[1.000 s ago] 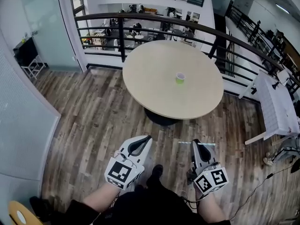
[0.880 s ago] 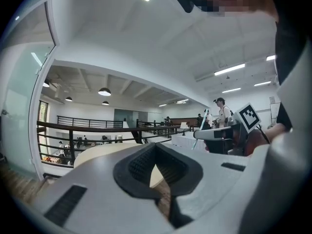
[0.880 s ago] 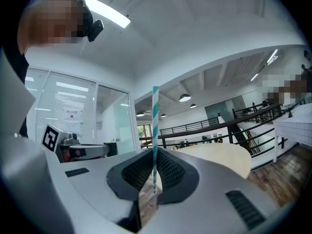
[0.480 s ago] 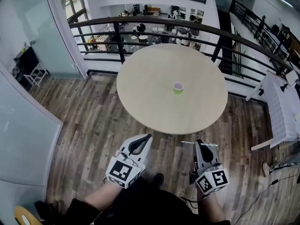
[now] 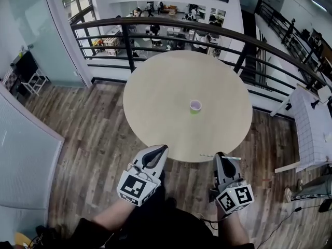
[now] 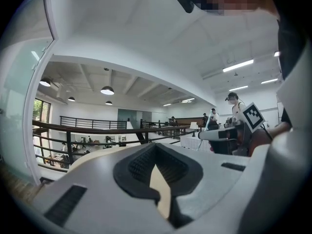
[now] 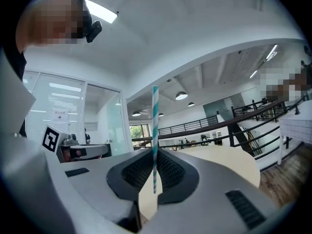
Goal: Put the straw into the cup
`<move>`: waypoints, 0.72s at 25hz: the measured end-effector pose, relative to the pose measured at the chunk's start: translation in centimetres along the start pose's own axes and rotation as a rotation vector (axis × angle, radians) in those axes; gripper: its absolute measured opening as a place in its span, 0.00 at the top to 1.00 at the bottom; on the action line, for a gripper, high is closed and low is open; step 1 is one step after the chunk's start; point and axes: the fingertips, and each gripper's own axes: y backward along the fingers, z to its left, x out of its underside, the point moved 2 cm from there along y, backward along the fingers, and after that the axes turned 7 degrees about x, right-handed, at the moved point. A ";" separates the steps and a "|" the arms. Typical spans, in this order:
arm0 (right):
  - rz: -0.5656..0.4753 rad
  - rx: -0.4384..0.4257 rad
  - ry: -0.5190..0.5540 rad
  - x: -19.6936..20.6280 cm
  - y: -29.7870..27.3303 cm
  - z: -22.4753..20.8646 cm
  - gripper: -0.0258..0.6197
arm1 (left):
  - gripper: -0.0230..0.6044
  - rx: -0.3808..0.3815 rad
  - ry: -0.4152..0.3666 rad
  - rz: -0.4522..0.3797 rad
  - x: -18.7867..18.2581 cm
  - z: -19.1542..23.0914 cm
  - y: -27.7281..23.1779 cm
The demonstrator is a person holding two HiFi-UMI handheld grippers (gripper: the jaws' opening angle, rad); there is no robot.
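A small green cup [image 5: 195, 106] with a pale rim stands upright near the middle of the round beige table [image 5: 155, 87]. My right gripper [image 5: 220, 157] hovers at the table's near edge, shut on a white and teal striped straw [image 5: 231, 158] that lies crosswise in the jaws. In the right gripper view the straw [image 7: 155, 130] stands upright between the dark pads, gripped near its lower end by the right gripper [image 7: 154, 179]. My left gripper [image 5: 158, 150] is level beside it on the left, jaws together and empty. The left gripper [image 6: 156, 167] looks out over the table top.
A dark metal railing [image 5: 155, 25] curves behind the table, with a drop to a lower floor beyond it. A white table [image 5: 311, 123] stands at the right and a glass partition [image 5: 26, 154] at the left. Wooden floor [image 5: 93, 134] surrounds the table.
Both grippers have advanced from over the floor to the table's near edge. The table and cup now sit closer in view. The straw stays gripped in the right jaws.
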 end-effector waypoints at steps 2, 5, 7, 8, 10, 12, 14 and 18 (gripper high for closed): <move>0.004 0.007 -0.004 0.1 -1.9 -0.5 0.90 | 0.96 0.005 0.002 -0.001 0.1 1.7 -1.2; 0.011 0.023 -0.008 0.2 -5.0 -1.3 0.90 | 0.96 0.011 -0.002 -0.005 0.0 4.7 -3.2; 0.016 0.034 -0.007 0.0 -7.2 -2.1 0.90 | 0.96 0.015 -0.006 -0.006 -0.1 6.5 -4.8; 0.018 0.040 -0.006 -0.2 -8.4 -2.6 0.90 | 0.96 0.019 -0.007 -0.006 -0.2 7.5 -5.7; 0.023 0.054 -0.009 -0.4 -10.7 -3.3 0.90 | 0.96 0.028 -0.006 -0.004 -0.3 9.4 -7.2; 0.029 0.070 -0.014 -0.6 -12.9 -3.5 0.90 | 0.96 0.041 0.004 -0.003 -0.2 11.5 -8.4; 0.037 0.085 -0.014 -0.8 -15.0 -3.6 0.90 | 0.96 0.057 0.019 -0.001 0.0 13.4 -9.5; 0.053 0.112 -0.014 -1.1 -18.8 -3.6 0.90 | 0.96 0.095 0.046 0.007 0.6 16.6 -11.1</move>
